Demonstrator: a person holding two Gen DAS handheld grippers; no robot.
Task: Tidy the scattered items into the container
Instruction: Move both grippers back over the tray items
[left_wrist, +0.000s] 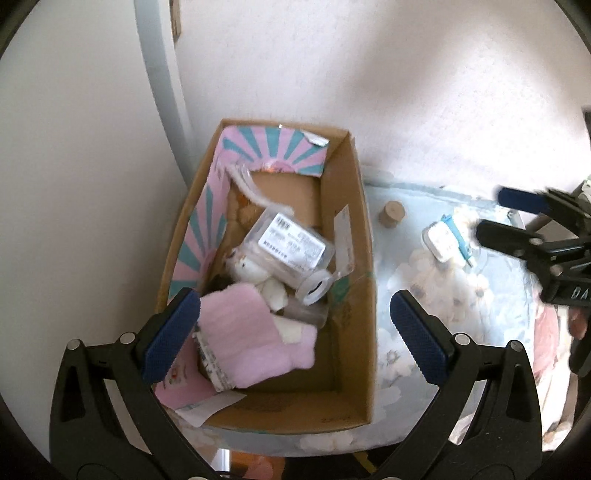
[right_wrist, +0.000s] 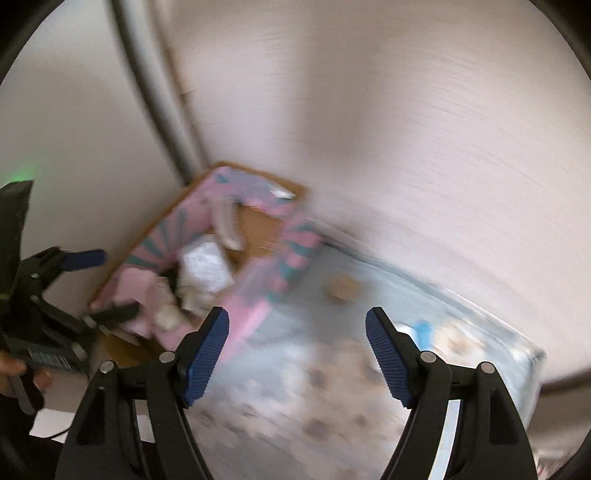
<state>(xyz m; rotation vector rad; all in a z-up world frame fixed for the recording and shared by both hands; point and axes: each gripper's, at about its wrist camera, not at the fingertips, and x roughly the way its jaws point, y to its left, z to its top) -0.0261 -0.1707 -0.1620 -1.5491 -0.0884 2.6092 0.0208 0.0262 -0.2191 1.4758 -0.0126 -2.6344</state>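
- Left wrist view: left gripper (left_wrist: 293, 325) spread wide and empty above the cardboard box (left_wrist: 354, 236), which holds a pink cloth (left_wrist: 255, 336) and a clear labelled case (left_wrist: 291, 247). On the floral table (left_wrist: 480, 314) beside the box, a wooden cylinder (left_wrist: 392, 214) and a white-and-blue packet (left_wrist: 447, 240).
- Right wrist view, blurred: right gripper (right_wrist: 297, 354) spread wide, empty, over the table, box far left.

Soft, even daylight fills both fisheye views, with no hard shadows or glare. The left wrist view is mostly sharp between its jaws, blurring slightly to their right. The right wrist view is heavily motion-smeared beyond its jaws. Dark, curved vignetting rings both pictures' edges.
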